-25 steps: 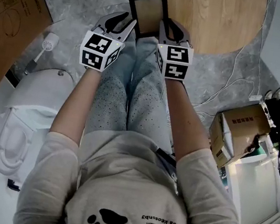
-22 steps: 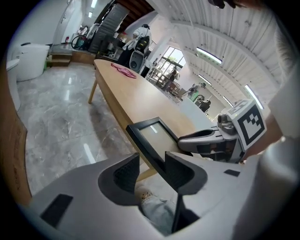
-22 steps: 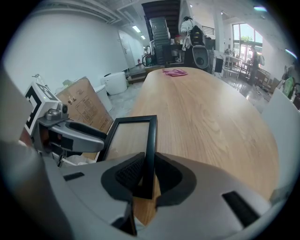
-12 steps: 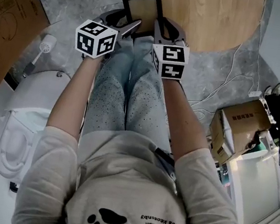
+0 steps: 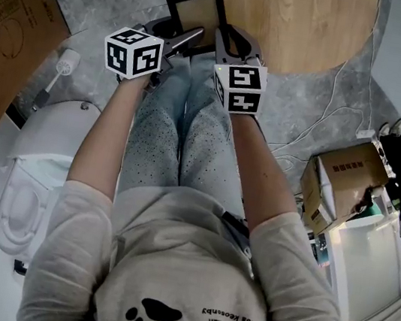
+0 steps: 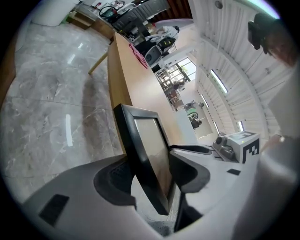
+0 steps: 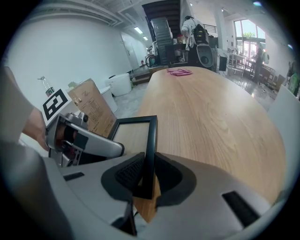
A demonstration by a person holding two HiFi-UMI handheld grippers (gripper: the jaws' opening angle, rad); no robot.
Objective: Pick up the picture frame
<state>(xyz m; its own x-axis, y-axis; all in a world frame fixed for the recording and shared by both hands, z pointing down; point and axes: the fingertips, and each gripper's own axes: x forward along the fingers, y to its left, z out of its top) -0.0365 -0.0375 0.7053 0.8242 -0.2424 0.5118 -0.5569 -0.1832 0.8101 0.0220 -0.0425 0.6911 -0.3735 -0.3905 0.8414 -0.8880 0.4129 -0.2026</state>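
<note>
Picture frame (image 5: pixel 197 12) stood upright at top centre, right gripper (image 5: pixel 232 39) clamped on its right edge, apparently bearing it alone. Left gripper (image 5: pixel 177 36) jaws had just been opening, with the frame loose between them.

Your picture frame (image 5: pixel 197 12) sits top centre, at the near edge of the counter (image 5: pixel 306 29), which spreads to the upper right. Your right gripper (image 5: pixel 226 38) clamps the frame's right side. Your left gripper (image 5: pixel 174 36), its jaws just opened, straddles the frame's left side. A toilet (image 5: pixel 32 166) lies at lower left with a brush (image 5: pixel 63 64) above it, and a cardboard box (image 5: pixel 341 183) sits at the right.
</note>
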